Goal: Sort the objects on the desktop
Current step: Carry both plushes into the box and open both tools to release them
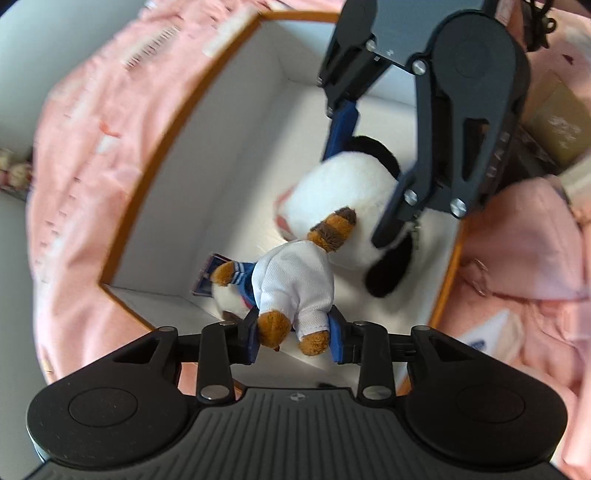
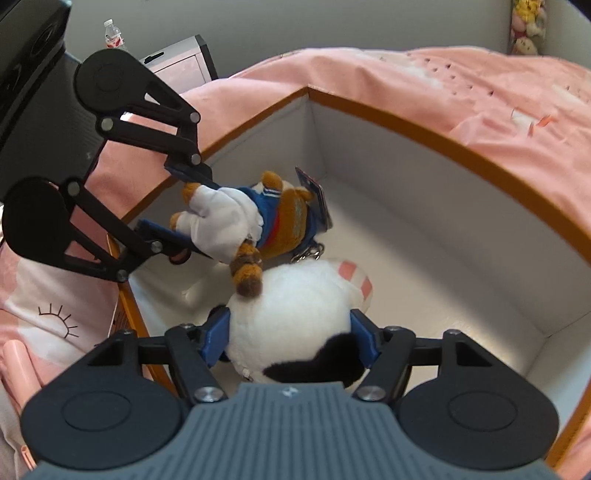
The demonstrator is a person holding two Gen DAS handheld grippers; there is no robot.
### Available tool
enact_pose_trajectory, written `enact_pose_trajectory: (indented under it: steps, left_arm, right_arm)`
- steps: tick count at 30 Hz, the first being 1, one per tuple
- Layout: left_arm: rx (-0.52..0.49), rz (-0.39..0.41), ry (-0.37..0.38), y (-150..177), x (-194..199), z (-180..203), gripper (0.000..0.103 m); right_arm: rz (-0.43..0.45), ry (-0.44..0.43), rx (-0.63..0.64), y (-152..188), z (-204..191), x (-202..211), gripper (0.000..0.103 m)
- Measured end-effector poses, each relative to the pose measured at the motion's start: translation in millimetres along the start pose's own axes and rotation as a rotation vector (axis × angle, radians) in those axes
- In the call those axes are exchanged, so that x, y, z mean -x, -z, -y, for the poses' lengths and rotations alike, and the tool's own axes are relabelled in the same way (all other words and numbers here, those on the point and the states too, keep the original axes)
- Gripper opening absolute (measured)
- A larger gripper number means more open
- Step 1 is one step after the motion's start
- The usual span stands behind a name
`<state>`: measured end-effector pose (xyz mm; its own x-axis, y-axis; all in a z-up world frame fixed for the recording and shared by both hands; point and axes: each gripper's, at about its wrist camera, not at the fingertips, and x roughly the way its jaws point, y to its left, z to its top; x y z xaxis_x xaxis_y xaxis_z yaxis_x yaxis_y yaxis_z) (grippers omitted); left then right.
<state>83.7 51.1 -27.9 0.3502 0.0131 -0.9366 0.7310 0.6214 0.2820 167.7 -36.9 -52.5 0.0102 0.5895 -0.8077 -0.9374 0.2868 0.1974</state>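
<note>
— Fingers [image 1: 252, 332] of the left gripper [image 1: 295, 338] are set on either side of the raccoon plush's [image 1: 295, 280] legs, are they not?

— They are. The blue pads are laid close against the brown leg and the white trouser leg. Whether the toy is being squeezed or only flanked cannot be told from either view.

— And how is that toy placed?

— It is hung head-down over the box [image 1: 207, 166], with its striped tail laid on the white plush [image 1: 343, 184]. A printed tag [image 2: 314, 192] is seen by its head, and a metal key ring [image 2: 306, 254] is seen under its body.

— What is seen at the right gripper [image 2: 291, 339]?

— Its fingers [image 2: 216, 338] are closed on the white plush, which is marked with black patches and pink stripes. The round body is pinched between both pads and is held low inside the box, just beside the raccoon plush.

— How is the box described?

— A white inside and an orange rim are shown. It is set on pink cloth [image 1: 92, 147], by which it is surrounded on every visible side. Whether the white plush is touching the floor of the box cannot be made out.

— Is anything else shown?

— A plastic bottle [image 2: 113, 37] is seen on a cabinet far behind, and some small stuffed toys [image 2: 528, 26] are piled in the far corner, well apart from the box
</note>
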Motion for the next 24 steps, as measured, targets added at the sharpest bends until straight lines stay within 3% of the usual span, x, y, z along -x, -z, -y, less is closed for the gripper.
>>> enact_pose_trajectory:
  steps: [8,13,16,20,24]
  left_arm:
    - [0.011,-0.040,0.178,10.9,9.5,-7.7,0.051]
    - [0.149,0.042,0.241,15.7,31.2,-24.8,0.054]
    - [0.290,0.060,0.220,11.5,29.6,-40.1,0.054]
    - [0.326,0.055,0.077,8.0,24.1,-38.0,0.054]
    - [0.380,0.086,0.049,15.9,30.5,-45.2,0.054]
  right_arm:
    - [-0.044,-0.094,-0.148,6.0,17.1,1.7,0.072]
    - [-0.032,-0.117,-0.219,4.4,25.9,14.5,0.074]
    - [-0.051,-0.096,-0.246,3.4,29.9,14.4,0.073]
    - [-0.113,-0.096,-0.274,7.7,30.8,0.7,0.063]
    - [-0.124,-0.092,-0.291,10.7,28.4,-5.6,0.058]
